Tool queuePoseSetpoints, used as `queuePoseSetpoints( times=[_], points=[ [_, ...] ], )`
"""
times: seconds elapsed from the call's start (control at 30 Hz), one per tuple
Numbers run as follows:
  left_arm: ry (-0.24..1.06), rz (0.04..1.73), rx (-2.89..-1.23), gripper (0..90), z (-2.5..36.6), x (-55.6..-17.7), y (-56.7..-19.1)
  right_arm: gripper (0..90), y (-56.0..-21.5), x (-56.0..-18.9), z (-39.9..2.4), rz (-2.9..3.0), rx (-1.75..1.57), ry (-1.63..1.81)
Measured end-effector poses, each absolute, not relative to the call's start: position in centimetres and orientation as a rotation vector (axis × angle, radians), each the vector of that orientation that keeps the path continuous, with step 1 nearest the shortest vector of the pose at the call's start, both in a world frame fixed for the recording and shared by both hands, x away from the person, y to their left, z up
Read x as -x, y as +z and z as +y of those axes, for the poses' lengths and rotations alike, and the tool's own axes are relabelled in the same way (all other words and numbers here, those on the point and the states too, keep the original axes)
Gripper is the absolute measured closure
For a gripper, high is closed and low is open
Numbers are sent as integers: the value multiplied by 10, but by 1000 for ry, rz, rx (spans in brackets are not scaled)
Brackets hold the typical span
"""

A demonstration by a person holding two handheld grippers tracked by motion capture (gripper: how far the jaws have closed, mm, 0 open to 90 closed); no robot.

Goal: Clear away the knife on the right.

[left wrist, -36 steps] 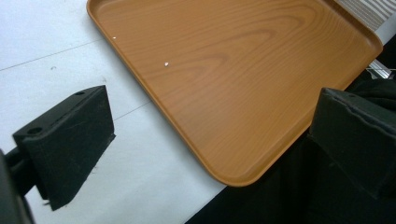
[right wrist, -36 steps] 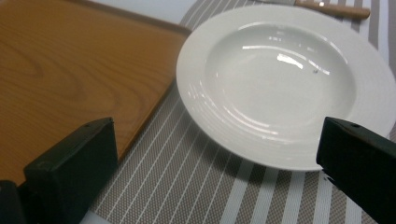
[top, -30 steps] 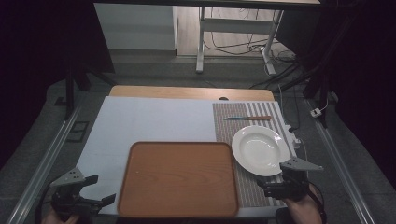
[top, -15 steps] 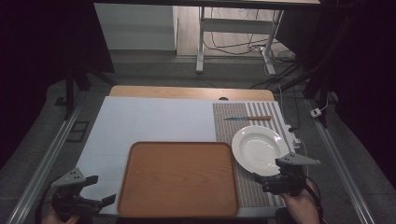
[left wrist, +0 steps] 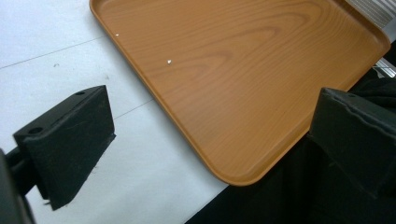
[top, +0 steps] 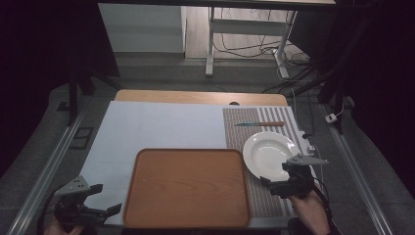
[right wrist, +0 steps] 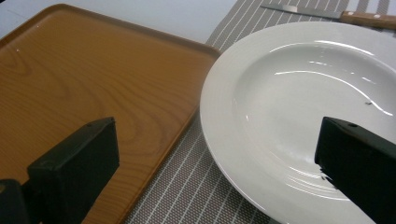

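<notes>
A wooden tray [top: 188, 186] lies at the near middle of the table, empty. Right of it a white deep plate [top: 270, 154] rests on a striped grey placemat [top: 254, 196]. Beyond the plate lies a knife [top: 259, 124] with a wooden handle. My right gripper [top: 276, 183] hovers open at the plate's near edge, one jaw over the tray [right wrist: 93, 93], the other over the plate [right wrist: 299, 102]. My left gripper [top: 100, 203] stands open off the tray's near left corner [left wrist: 243, 172], nothing between its jaws.
A white mat [top: 156, 127] covers the table's left and middle. A bare wooden strip [top: 195, 96] runs along the far edge. Metal rails [top: 44, 171] flank the table on both sides. Desk legs and cables [top: 254, 49] stand on the floor beyond.
My right gripper has moved left and slightly forward along the plate's near edge, toward the gap between plate and tray. The left gripper has barely moved.
</notes>
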State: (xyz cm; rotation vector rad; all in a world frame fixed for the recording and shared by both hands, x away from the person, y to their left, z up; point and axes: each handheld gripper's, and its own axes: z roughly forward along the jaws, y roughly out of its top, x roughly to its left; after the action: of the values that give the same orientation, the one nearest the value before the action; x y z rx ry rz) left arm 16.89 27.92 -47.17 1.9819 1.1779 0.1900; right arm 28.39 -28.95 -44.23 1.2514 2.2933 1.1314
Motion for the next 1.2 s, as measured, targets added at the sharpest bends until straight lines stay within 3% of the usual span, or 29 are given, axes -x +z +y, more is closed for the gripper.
queuePoseSetpoints(
  times=[1.2],
  points=[
    [184, 1187, -1982, 0, 279, -170, -472, 2, -457, -363, -282, 2245, -1282, 958]
  ],
)
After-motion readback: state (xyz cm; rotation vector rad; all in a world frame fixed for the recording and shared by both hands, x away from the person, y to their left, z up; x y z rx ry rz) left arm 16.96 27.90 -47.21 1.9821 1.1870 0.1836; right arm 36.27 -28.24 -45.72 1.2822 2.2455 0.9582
